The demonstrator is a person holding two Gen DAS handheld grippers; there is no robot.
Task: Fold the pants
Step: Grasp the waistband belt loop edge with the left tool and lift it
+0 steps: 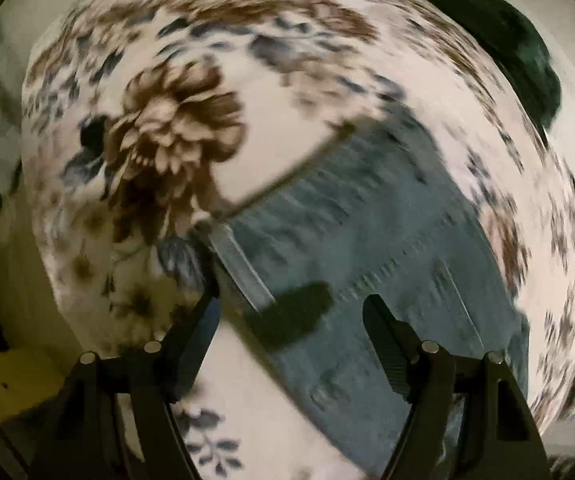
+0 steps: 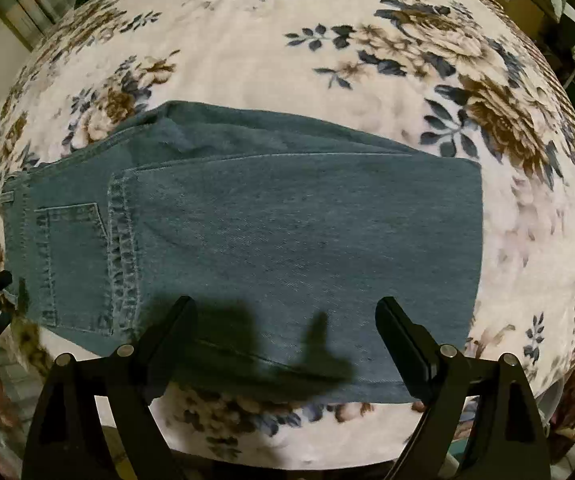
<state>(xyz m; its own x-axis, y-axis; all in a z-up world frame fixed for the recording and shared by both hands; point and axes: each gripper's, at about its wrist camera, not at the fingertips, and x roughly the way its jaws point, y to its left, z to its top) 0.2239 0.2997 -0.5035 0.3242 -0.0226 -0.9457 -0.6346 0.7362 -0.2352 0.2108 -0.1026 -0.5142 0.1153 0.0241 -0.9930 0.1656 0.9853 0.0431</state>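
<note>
The jeans lie long axis left-right on the bed; right claw hovers wide at their near edge; left claw, wide too, at the waist end.

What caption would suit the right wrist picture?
Open right tongs hover over folded blue jeans on a floral blanket.
</note>
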